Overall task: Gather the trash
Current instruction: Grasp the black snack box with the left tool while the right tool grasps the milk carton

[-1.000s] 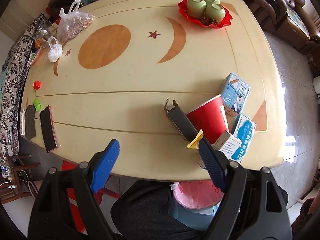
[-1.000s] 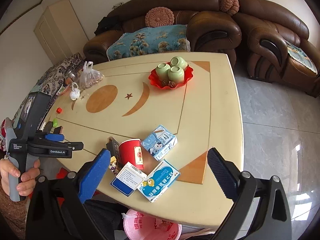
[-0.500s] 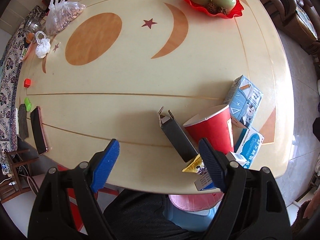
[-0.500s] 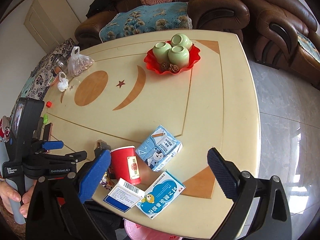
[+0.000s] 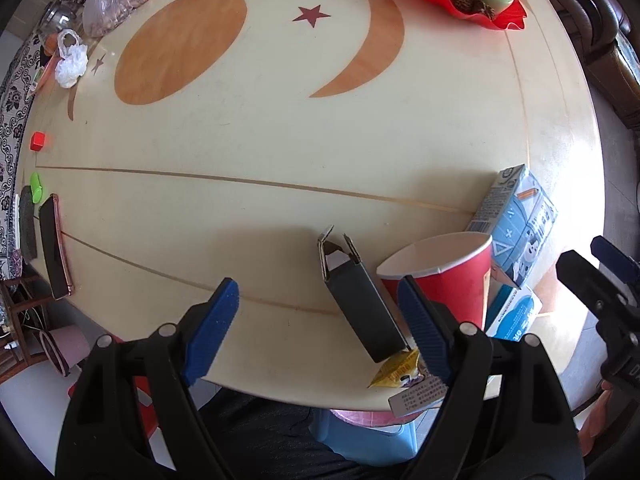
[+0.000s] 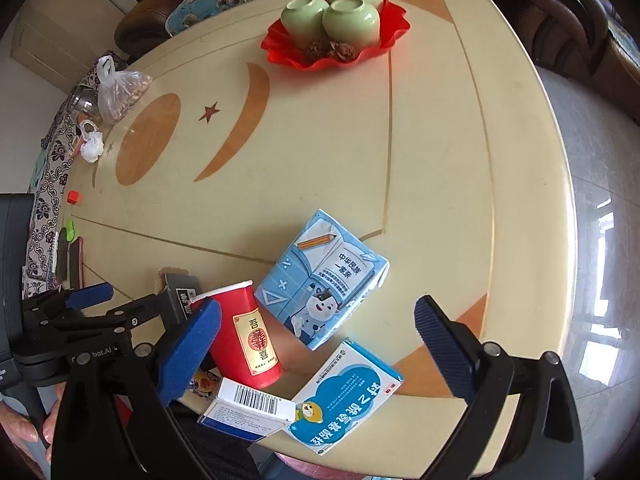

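Cream table (image 6: 460, 184), red cup (image 6: 244, 336), blue cartons (image 6: 324, 280)

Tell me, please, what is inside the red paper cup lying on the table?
The red paper cup lies on its side, mouth open. Only a bare white inner wall shows near the rim; no contents are visible. The deeper bottom part is hidden.

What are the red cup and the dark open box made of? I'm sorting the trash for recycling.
The red cup looks like coated paper: rolled white rim, matte white inside, printed gold label. The dark open box looks like thin cardboard with a dull dark finish: its folded end flaps show pale raw edges.
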A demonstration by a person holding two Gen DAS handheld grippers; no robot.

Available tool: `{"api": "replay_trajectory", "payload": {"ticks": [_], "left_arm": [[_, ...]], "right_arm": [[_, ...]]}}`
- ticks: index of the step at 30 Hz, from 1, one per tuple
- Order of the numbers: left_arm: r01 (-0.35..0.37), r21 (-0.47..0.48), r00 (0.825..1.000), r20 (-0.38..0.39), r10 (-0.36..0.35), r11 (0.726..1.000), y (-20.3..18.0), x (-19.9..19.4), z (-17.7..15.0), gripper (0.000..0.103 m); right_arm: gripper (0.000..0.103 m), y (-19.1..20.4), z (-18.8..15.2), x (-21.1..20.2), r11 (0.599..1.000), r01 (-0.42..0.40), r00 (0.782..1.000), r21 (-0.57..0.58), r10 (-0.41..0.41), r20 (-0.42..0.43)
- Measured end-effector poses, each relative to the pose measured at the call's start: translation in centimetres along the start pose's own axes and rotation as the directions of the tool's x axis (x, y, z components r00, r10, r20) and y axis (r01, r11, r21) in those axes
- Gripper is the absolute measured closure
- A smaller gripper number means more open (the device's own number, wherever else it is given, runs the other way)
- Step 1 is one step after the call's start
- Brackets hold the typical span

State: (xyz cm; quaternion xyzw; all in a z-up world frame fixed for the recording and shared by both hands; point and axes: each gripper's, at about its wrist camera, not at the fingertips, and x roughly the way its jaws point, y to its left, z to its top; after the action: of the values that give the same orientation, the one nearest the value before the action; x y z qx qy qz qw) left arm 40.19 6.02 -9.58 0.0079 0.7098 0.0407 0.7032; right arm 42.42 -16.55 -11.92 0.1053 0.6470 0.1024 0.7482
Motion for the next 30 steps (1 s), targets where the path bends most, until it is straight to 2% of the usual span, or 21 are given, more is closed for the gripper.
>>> {"api": "replay_trajectory", "payload": {"ticks": [5, 18, 20, 21, 23, 25, 30], "left_arm": [[0.016, -0.037, 0.999, -0.028, -0.017, 0.999, 0.5, 1.6, 0.7, 0.024], [0.03, -0.072, 0.994, -0.099, -0.037, 0.997, 0.7, 5.1, 1.4, 0.024], [0.045, -0.079, 0.991, -0.12, -0.054, 0.996, 0.7, 5.7, 1.4, 0.024], [0.049, -0.082, 0.99, -0.127, -0.059, 0.995, 0.7, 5.9, 1.4, 0.024], [0.062, -0.094, 0.988, -0.135, -0.075, 0.994, 0.8, 6.2, 1.2, 0.027], [0.072, -0.098, 0.986, -0.141, -0.086, 0.993, 0.7, 6.4, 1.3, 0.037], [0.082, -0.098, 0.984, -0.151, -0.096, 0.992, 0.5, 6.7, 1.4, 0.051]], "right_arm": [[0.008, 0.0, 1.0, 2.4, 0.996, -0.025, 0.999, 0.083, 0.029, -0.037], [0.008, 0.7, 1.4, 6.0, 0.986, 0.064, 0.996, 0.152, -0.055, -0.066], [0.01, 0.7, 1.5, 6.2, 0.985, 0.083, 0.995, 0.154, -0.074, -0.066], [0.014, 0.7, 1.5, 6.4, 0.984, 0.089, 0.994, 0.152, -0.08, -0.069], [0.02, 0.6, 1.3, 6.5, 0.984, 0.097, 0.994, 0.15, -0.088, -0.067], [0.02, 0.7, 1.0, 6.4, 0.985, 0.087, 0.995, 0.147, -0.08, -0.052], [0.022, 0.9, 0.5, 5.3, 0.987, 0.092, 0.996, 0.13, -0.089, -0.032]]}}
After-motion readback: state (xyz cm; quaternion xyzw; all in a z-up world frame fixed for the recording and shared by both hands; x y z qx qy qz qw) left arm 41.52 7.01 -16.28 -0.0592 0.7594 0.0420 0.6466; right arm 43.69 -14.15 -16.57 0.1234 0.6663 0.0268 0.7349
